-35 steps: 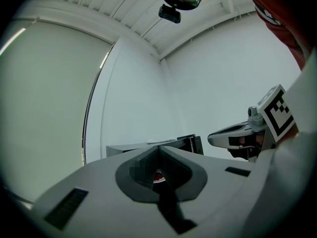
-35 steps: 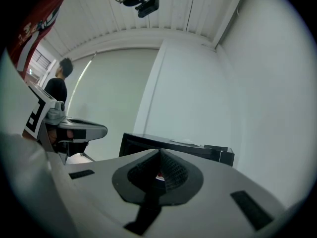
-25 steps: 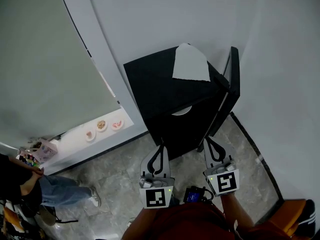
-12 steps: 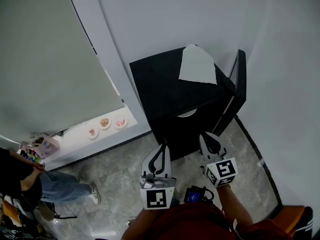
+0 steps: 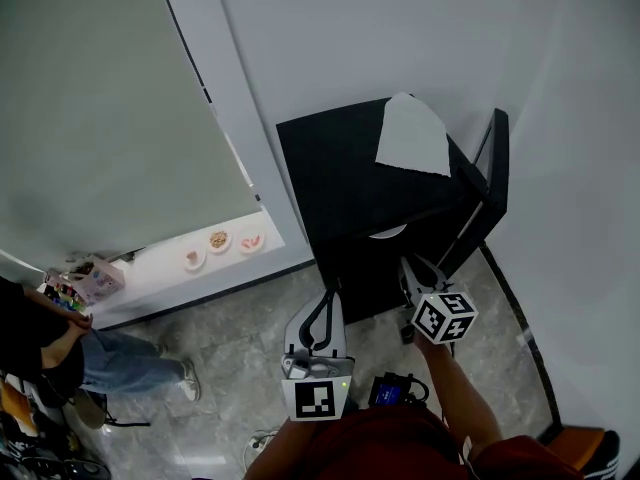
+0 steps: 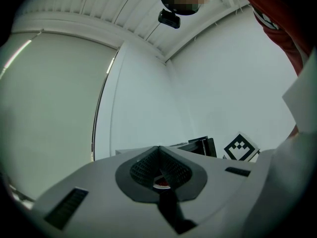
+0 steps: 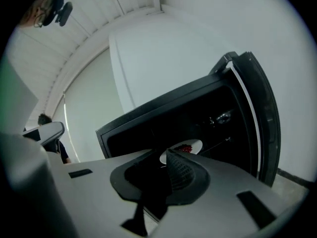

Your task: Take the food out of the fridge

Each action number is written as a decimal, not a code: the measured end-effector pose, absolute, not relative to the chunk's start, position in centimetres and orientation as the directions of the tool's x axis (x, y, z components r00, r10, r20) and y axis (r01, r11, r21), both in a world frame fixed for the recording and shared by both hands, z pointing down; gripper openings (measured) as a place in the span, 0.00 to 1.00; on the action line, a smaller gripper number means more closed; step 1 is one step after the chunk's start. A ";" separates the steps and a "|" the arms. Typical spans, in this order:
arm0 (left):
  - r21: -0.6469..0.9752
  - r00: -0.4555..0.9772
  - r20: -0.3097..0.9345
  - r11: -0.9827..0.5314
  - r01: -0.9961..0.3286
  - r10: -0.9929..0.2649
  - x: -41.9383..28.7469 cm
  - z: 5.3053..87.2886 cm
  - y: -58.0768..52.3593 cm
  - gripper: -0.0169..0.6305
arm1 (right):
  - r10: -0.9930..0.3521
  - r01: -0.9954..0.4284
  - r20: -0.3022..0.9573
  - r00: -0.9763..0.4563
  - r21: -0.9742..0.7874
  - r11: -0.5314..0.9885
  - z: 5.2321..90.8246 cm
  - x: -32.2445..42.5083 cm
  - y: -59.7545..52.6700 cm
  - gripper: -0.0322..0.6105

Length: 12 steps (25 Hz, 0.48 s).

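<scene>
Both at the fridge: right hand-held gripper spread, left hand-held gripper clenched; risks tipping the plate inside by biting shallow.

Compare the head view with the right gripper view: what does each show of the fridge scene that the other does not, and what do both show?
Only the head view shows the white sheet lying on top of the black fridge, the three small dishes on the white ledge to its left, and the grey floor. Only the right gripper view shows the red food on the white plate and the slatted ceiling. Both show the fridge, its open door and the plate inside.
</scene>
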<state>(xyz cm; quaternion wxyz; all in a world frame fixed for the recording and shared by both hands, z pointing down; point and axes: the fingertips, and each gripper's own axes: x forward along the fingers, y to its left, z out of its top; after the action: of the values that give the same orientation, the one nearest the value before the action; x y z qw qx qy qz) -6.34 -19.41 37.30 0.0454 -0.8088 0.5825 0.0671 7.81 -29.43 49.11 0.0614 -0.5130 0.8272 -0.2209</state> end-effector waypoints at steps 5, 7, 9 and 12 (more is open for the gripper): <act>0.005 0.301 -0.165 -0.306 -0.952 -0.939 -6.7 37.1 -19.4 0.05 | -0.861 -0.762 0.132 -0.490 -0.545 0.350 50.7 7.3 -30.9 0.18; 0.009 0.298 -0.160 -0.303 -0.953 -0.941 -6.8 37.1 -19.4 0.05 | -0.860 -0.725 0.129 -0.494 -0.607 0.325 51.3 7.2 -31.6 0.18; 0.009 0.297 -0.156 -0.302 -0.953 -0.942 -6.9 37.1 -19.3 0.05 | -0.862 -0.670 0.119 -0.493 -0.684 0.289 51.9 7.2 -32.3 0.19; 0.010 0.297 -0.158 -0.302 -0.953 -0.942 -6.9 37.0 -19.3 0.05 | -0.878 -0.532 0.087 -0.471 -0.822 0.204 52.8 7.6 -33.5 0.20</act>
<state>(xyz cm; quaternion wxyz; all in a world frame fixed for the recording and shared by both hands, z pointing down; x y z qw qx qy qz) -6.90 -19.31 37.02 0.0430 -0.8042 0.5890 0.0669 7.63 -33.46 52.84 0.2064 -0.4712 0.7479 -0.4196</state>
